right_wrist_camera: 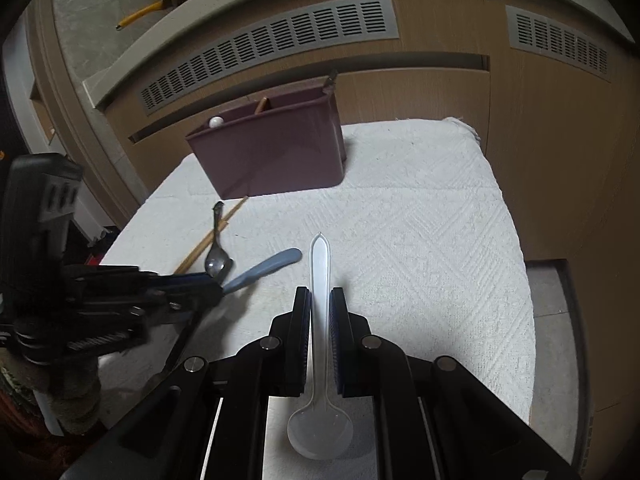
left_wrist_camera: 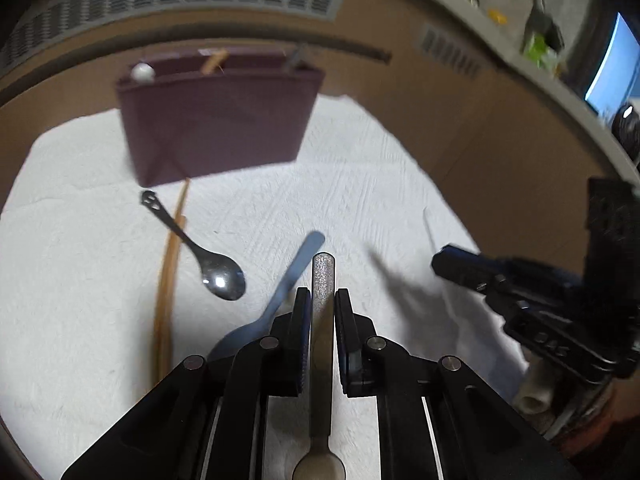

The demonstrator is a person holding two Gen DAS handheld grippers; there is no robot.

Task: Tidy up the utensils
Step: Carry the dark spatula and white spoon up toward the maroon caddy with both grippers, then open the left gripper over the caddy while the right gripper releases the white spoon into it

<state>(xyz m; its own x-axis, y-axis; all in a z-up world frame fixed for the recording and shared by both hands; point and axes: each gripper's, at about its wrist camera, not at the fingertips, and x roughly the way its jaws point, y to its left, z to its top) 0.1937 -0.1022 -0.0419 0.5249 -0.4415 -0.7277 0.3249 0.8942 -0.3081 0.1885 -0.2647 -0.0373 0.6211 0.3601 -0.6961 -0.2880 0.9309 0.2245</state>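
Observation:
My left gripper (left_wrist_camera: 322, 296) is shut on a metal spoon (left_wrist_camera: 322, 320) by its handle, bowl toward the camera, held above the white cloth (left_wrist_camera: 360, 208). My right gripper (right_wrist_camera: 320, 296) is shut on a clear plastic spoon (right_wrist_camera: 320, 280) by its handle, bowl toward the camera. A maroon utensil holder (left_wrist_camera: 216, 120) stands at the back of the cloth, also in the right wrist view (right_wrist_camera: 272, 152), with chopsticks and other utensils inside. On the cloth lie a small dark metal spoon (left_wrist_camera: 216, 268), wooden chopsticks (left_wrist_camera: 170, 264) and a blue spoon (left_wrist_camera: 288, 276).
The right gripper shows at the right of the left wrist view (left_wrist_camera: 520, 300); the left gripper shows at the left of the right wrist view (right_wrist_camera: 120, 292). A wooden cabinet with grey vents (right_wrist_camera: 280, 40) stands behind the cloth. The cloth's right half (right_wrist_camera: 420, 240) is bare.

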